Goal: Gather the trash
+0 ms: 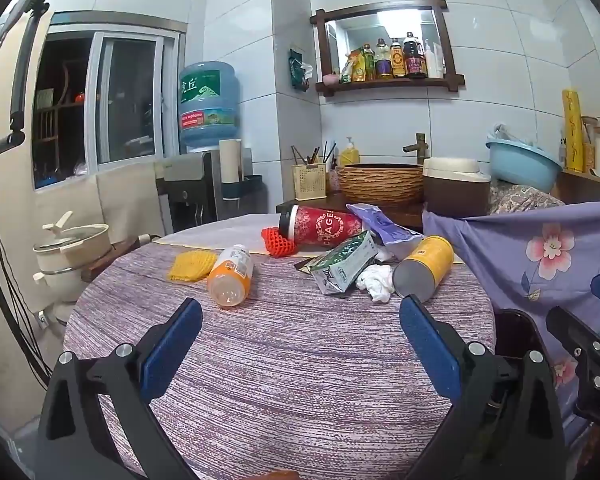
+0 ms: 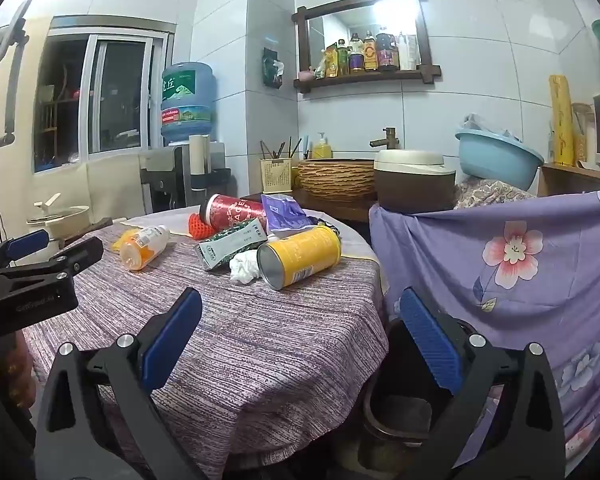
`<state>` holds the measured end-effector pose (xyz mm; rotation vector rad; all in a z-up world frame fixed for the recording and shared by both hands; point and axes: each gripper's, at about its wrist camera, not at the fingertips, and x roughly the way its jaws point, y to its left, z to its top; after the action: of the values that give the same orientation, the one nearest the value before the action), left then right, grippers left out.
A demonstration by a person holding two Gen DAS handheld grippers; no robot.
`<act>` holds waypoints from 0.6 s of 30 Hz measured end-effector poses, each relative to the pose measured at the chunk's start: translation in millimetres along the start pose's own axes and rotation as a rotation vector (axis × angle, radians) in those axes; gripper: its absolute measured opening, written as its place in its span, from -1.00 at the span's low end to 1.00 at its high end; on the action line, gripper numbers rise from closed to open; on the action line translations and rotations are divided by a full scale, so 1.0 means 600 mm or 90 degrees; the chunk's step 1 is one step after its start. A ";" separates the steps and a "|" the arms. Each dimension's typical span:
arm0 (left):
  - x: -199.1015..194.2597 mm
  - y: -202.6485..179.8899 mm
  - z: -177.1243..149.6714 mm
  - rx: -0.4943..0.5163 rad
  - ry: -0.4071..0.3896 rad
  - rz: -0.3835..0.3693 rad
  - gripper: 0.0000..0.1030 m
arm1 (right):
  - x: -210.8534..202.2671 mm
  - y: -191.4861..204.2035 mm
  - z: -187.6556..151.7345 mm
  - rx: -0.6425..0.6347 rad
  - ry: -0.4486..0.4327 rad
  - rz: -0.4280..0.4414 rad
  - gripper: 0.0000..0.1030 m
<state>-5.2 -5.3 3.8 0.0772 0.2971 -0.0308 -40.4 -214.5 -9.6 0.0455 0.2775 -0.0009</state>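
Trash lies at the far side of a round table (image 1: 292, 360) with a purple woven cloth: an orange plastic bottle (image 1: 231, 276), a yellow foam net (image 1: 190, 265), a red foam net (image 1: 278, 242), a red cup (image 1: 324, 224) on its side, a green carton (image 1: 344, 266), a crumpled white tissue (image 1: 376, 280), a yellow can (image 1: 422, 266) and a purple wrapper (image 1: 384, 224). My left gripper (image 1: 300, 316) hovers open above the near cloth, nothing between its fingers. My right gripper (image 2: 300, 312) stands open at the table's right edge (image 2: 364, 280), short of the yellow can (image 2: 300, 256).
A dark bin (image 2: 404, 408) sits on the floor right of the table, beside a floral purple cloth (image 2: 512, 272). Behind the table are a counter with a woven basin (image 1: 380, 182), a rice cooker (image 1: 456, 186), a water dispenser (image 1: 208, 108) and a pot (image 1: 74, 252) at left.
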 end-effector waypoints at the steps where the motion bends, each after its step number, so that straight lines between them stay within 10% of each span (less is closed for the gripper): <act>1: 0.000 0.000 0.000 0.000 0.000 -0.001 0.90 | -0.001 0.001 0.000 0.000 0.000 -0.001 0.91; 18: -0.003 -0.007 0.002 -0.001 0.000 -0.004 0.90 | 0.003 0.002 -0.008 -0.001 0.003 0.003 0.91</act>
<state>-6.8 -9.6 5.4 0.0745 0.2974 -0.0374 -39.7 -213.4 -14.6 0.0441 0.2818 0.0035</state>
